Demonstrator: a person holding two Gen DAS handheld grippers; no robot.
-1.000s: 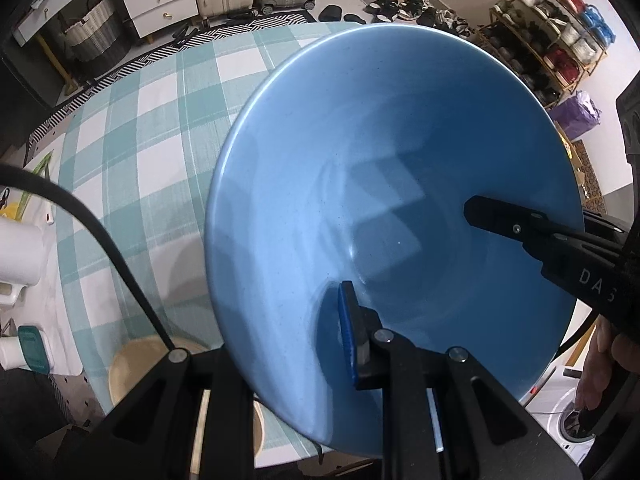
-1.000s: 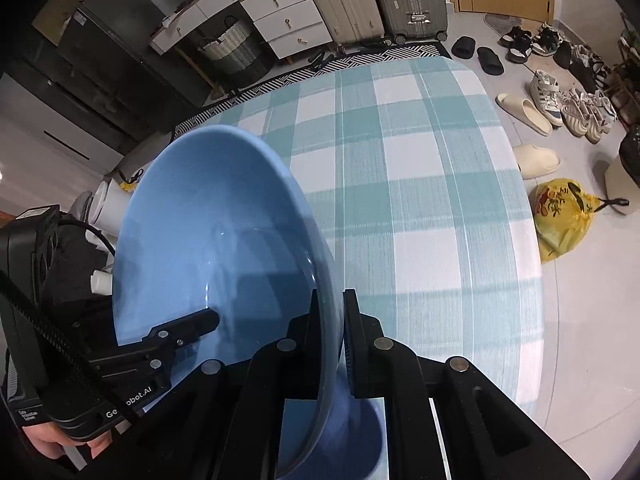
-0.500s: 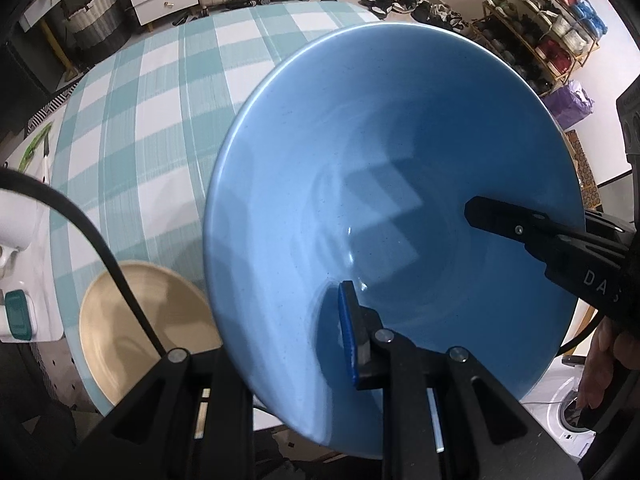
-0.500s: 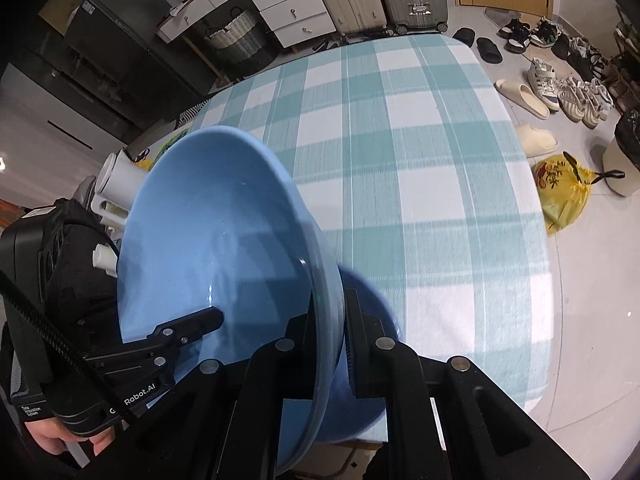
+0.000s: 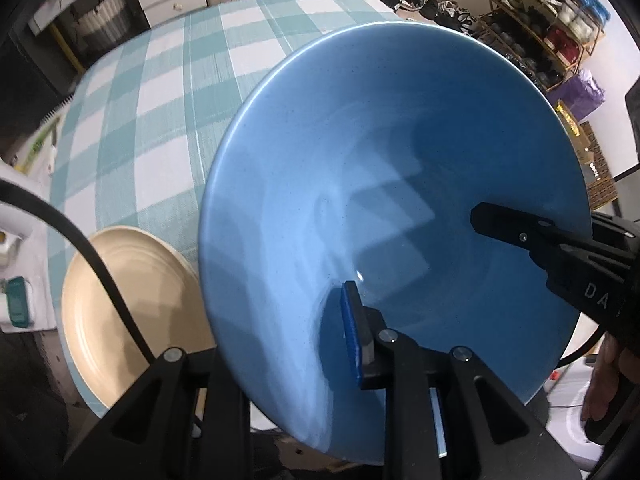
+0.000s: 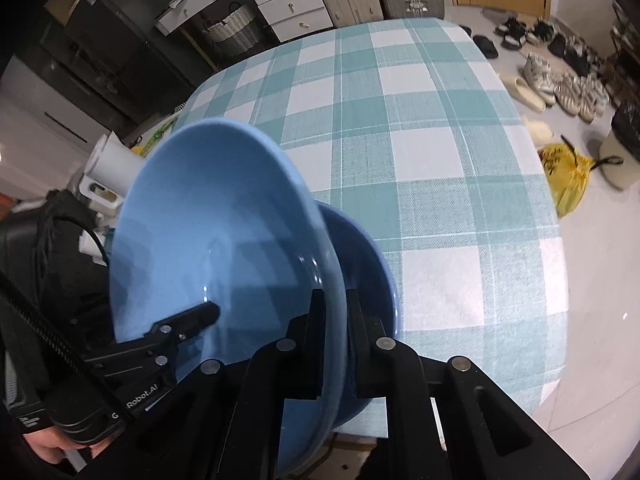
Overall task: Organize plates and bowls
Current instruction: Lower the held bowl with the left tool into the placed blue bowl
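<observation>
A large blue bowl (image 5: 400, 168) hangs tilted over the near edge of the teal checked table (image 6: 420, 160), held by both grippers. My left gripper (image 5: 304, 320) straddles its near rim, blue pad inside and the other finger hidden behind the wall; its jaws are opening slightly while still on the rim. My right gripper (image 6: 334, 304) is shut on the opposite rim of the blue bowl (image 6: 208, 240). Just beneath it, a second blue bowl (image 6: 372, 272) sits on the table. A beige bowl (image 5: 120, 300) rests at the table's near left corner.
A white appliance (image 5: 12, 216) and a white roll (image 6: 112, 164) stand left of the table. Shoes (image 6: 560, 84) and a yellow bag (image 6: 568, 176) lie on the floor to the right, with a shoe rack (image 5: 552, 8) beyond. Drawers and suitcases line the far wall.
Both grippers have carried the blue bowl down and toward the table's near edge. The beige bowl has come fully into the left view, and the second blue bowl has appeared beneath in the right view.
</observation>
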